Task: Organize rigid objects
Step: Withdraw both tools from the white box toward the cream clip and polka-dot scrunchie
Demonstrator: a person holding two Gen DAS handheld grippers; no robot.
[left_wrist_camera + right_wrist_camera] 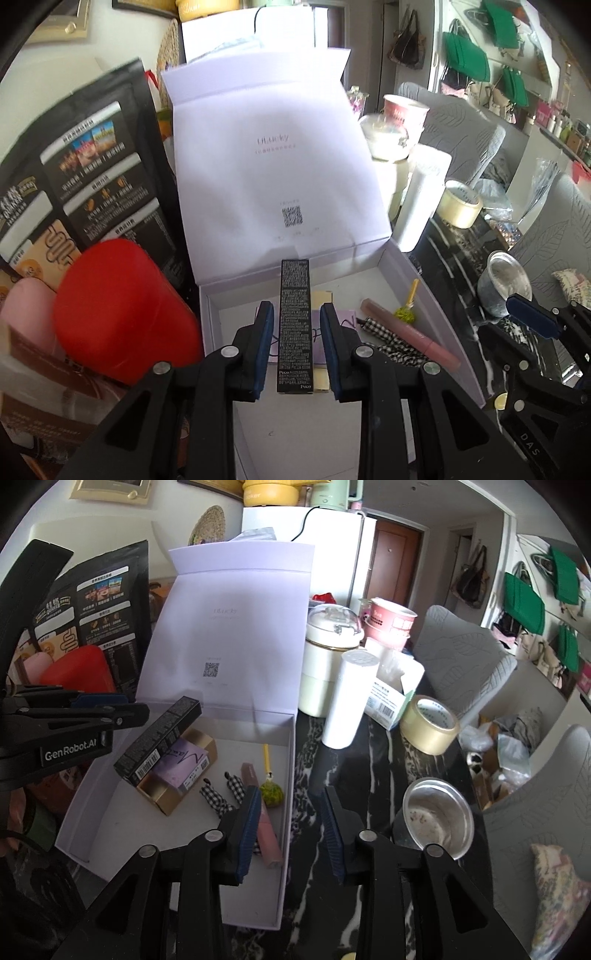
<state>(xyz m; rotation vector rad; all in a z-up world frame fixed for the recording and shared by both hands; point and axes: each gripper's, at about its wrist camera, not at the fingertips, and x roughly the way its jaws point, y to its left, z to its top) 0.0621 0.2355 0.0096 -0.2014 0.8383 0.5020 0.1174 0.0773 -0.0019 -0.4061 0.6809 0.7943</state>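
An open white box (448, 317) with its lid raised stands on the dark marble table; it also shows in the right wrist view (88, 775). A long black carton (294, 325) lies in it, resting on a gold and purple box (184, 771). My left gripper (296, 347) is open, its pads either side of the black carton with gaps. A pink tube (410, 338), a checked bow (225, 794) and a yellow-green charm (271, 794) lie in the box too. My right gripper (290, 834) is open and empty over the box's right wall.
A red case (122, 314) and a black pouch (85, 173) stand left of the box. A white cylinder (349, 698), a tape roll (428, 727), a metal tin (437, 818), a white jar (328, 657) and grey chairs (465, 657) are to the right.
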